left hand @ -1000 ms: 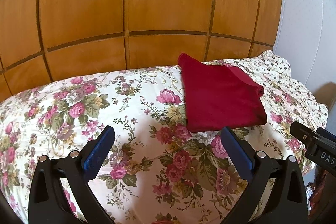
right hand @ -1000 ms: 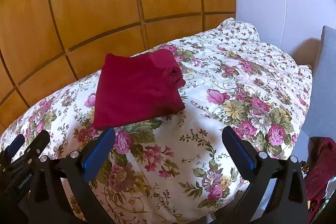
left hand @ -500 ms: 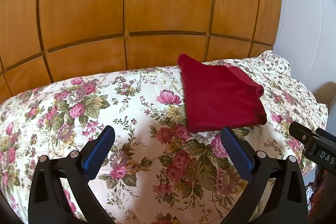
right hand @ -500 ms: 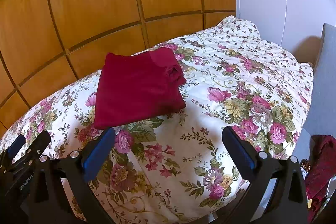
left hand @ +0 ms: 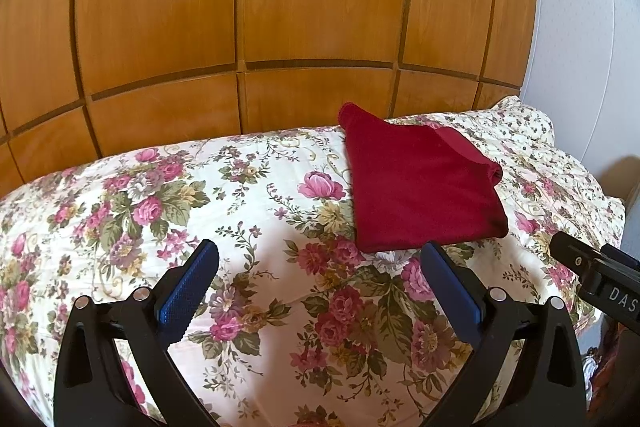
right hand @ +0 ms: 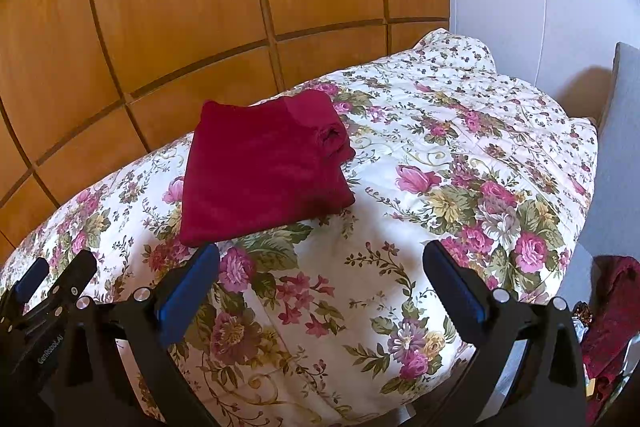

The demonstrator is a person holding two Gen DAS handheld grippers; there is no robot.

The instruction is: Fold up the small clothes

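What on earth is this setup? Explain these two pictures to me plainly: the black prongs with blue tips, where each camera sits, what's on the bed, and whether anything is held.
There is no robot here. A person holds a hand-operated gripper in each hand, and each gripper carries a wide-angle camera looking forward along its two fingers. The black prongs with blue pads are those fingers.

One picture comes from the left gripper, the other from the right gripper. Each view also catches the other tool at its edge.

On the floral bedspread lies a dark red garment, already folded into a neat rectangle, in front of a wooden panelled wall. Another dark red cloth shows beside the bed.

Both grippers stand open above the bedspread and hold nothing.
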